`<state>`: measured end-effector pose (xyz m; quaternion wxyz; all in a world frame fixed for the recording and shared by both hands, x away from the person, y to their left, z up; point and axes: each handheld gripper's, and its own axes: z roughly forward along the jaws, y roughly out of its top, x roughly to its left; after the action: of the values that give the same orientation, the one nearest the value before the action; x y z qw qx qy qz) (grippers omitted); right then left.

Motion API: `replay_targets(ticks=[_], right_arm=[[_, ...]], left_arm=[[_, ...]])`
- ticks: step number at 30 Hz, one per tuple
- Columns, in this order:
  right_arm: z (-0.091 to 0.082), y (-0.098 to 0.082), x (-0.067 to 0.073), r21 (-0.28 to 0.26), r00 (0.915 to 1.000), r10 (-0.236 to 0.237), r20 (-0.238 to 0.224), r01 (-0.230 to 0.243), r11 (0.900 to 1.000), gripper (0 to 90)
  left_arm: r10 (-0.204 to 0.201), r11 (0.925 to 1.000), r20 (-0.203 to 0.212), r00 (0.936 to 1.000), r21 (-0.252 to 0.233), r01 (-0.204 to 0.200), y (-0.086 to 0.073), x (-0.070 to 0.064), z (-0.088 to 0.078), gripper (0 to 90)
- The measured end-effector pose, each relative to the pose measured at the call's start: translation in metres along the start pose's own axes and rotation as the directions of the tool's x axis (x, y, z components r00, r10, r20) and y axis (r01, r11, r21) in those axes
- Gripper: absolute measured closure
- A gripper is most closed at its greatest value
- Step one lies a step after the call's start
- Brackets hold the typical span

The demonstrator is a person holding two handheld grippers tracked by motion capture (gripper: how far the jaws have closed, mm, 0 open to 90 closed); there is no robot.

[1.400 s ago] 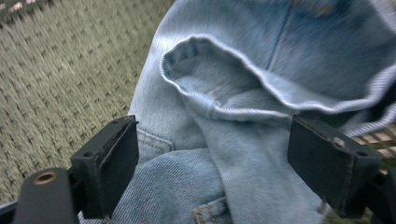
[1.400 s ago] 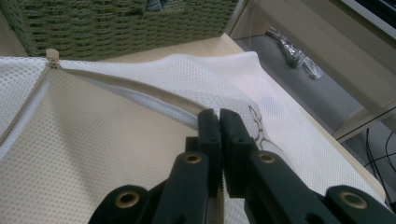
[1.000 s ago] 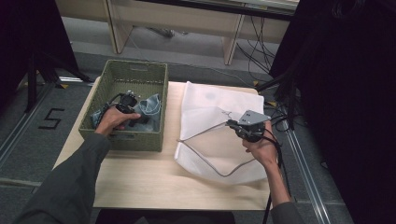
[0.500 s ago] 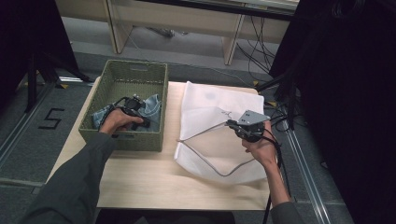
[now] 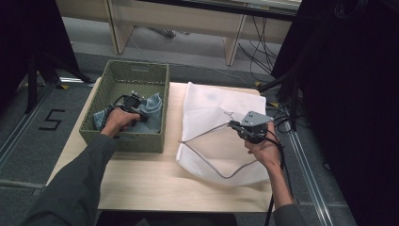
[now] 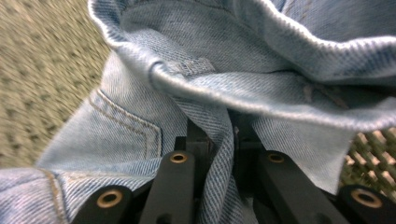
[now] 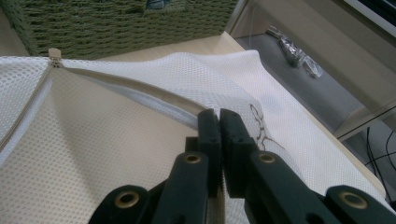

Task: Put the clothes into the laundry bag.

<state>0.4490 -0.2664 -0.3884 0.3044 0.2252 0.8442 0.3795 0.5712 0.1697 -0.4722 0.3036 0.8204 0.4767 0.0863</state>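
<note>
Jaws just closed, left gripper (image 6: 223,140) pinching jeans (image 6: 196,93).

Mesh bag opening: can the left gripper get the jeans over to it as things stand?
Probably yes. The left gripper, whose jaws have just closed, pinches a fold of the jeans in the green basket. The right gripper holds up the zipper edge of the mesh bag, beside the basket; only the basket wall lies between.

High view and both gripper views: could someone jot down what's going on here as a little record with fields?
Setting: wooden table
Basket: green woven basket at the table's left
Contents: blue jeans lying in the basket
Left gripper: jaws have just closed, pinching a fold of the jeans
Bag: white mesh laundry bag, zipper open
Right gripper: shut on the bag's zipper edge, lifting it
</note>
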Motion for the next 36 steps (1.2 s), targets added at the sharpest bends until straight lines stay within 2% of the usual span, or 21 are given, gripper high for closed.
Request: replay_targets(ticks=[1, 4, 6, 7, 8, 11, 13, 14, 17, 18, 21, 22, 24, 27, 28, 31, 33, 36], right_arm=[[0.000, 0.000, 0.000, 0.000, 1.0000, 0.000, 0.000, 0.000, 1.000, 88.6], [-0.001, 0.000, -0.002, -0.008, 1.0000, -0.009, 0.002, 0.009, 1.000, 88.6], [-0.001, 0.000, -0.002, -0.006, 1.0000, -0.009, 0.002, 0.009, 1.000, 88.6], [-0.002, 0.000, 0.000, 0.003, 0.9996, 0.026, 0.006, -0.026, 1.000, 88.6], [-0.001, 0.000, -0.002, -0.007, 1.0000, -0.005, 0.003, 0.005, 1.000, 88.6], [-0.001, 0.001, -0.001, -0.008, 1.0000, -0.006, 0.002, 0.006, 1.000, 88.6], [-0.001, 0.001, -0.002, -0.011, 0.9998, -0.014, 0.014, 0.015, 1.000, 88.6], [-0.001, 0.001, -0.001, -0.009, 1.0000, 0.003, 0.006, -0.003, 1.000, 88.6], [-0.001, 0.001, -0.001, -0.008, 1.0000, 0.002, 0.007, -0.002, 1.000, 88.7], [-0.001, 0.001, -0.001, -0.009, 1.0000, 0.004, 0.009, -0.004, 1.000, 88.7], [-0.001, 0.001, 0.000, -0.006, 0.9998, 0.017, 0.008, -0.017, 1.000, 88.7], [0.000, 0.002, -0.001, -0.007, 1.0000, 0.002, 0.004, -0.002, 1.000, 88.7], [0.000, 0.002, -0.001, -0.011, 0.9999, 0.007, 0.007, -0.007, 1.000, 88.7], [-0.001, 0.001, -0.001, -0.010, 0.9999, 0.006, 0.009, -0.006, 1.000, 88.7], [-0.001, 0.002, -0.002, -0.013, 0.9999, -0.008, 0.009, 0.008, 1.000, 88.7], [-0.001, 0.002, -0.001, -0.008, 0.9999, 0.005, 0.010, -0.005, 1.000, 88.7], [-0.002, 0.002, -0.002, -0.012, 0.9999, -0.011, 0.009, 0.011, 1.000, 88.7], [-0.002, 0.002, -0.001, -0.008, 0.9999, 0.006, 0.009, -0.006, 1.000, 88.7]], left_arm=[[-0.017, 0.9997, -0.003, 0.9998, -0.018, 0.017, 0.001, -0.001, -0.001, 80.7], [-0.006, 0.9982, -0.019, 0.9998, -0.059, 0.004, 0.010, -0.001, -0.015, 81.3], [-0.010, 0.9951, -0.022, 0.9997, -0.099, 0.008, 0.019, 0.001, -0.031, 81.5], [-0.018, 0.9924, -0.022, 0.9996, -0.122, 0.015, 0.022, 0.002, -0.038, 81.7], [-0.020, 0.9909, -0.020, 0.9996, -0.133, 0.017, 0.024, 0.003, -0.044, 81.9], [-0.017, 0.9846, -0.021, 0.9996, -0.174, 0.014, 0.031, 0.007, -0.068, 82.1], [-0.027, 0.9771, -0.018, 0.9995, -0.212, 0.022, 0.036, 0.008, -0.083, 82.2], [-0.027, 0.9737, 0.000, 0.9996, -0.227, 0.026, 0.038, 0.008, -0.094, 82.2], [-0.007, 0.9674, -0.018, 0.9998, -0.253, 0.002, 0.045, 0.006, -0.117, 82.3], [-0.003, 0.9624, -0.017, 0.9998, -0.272, -0.002, 0.047, 0.005, -0.127, 82.3], [-0.004, 0.9539, 0.007, 1.0000, -0.300, 0.006, 0.051, 0.004, -0.147, 82.3], [-0.010, 0.9479, 0.015, 0.9998, -0.318, 0.014, 0.053, 0.002, -0.156, 82.3], [-0.003, 0.9426, 0.019, 0.9998, -0.334, 0.009, 0.056, -0.001, -0.168, 82.3], [0.014, 0.9365, 0.020, 0.9997, -0.351, -0.006, 0.061, -0.008, -0.189, 82.2], [0.027, 0.9352, 0.018, 0.9995, -0.354, -0.018, 0.063, -0.011, -0.197, 82.2], [0.056, 0.9338, 0.020, 0.9982, -0.355, -0.045, 0.064, -0.022, -0.215, 82.2], [0.070, 0.9281, 0.032, 0.9971, -0.368, -0.053, 0.064, -0.029, -0.226, 82.2], [0.099, 0.9195, 0.051, 0.9938, -0.387, -0.071, 0.060, -0.040, -0.243, 82.1]])
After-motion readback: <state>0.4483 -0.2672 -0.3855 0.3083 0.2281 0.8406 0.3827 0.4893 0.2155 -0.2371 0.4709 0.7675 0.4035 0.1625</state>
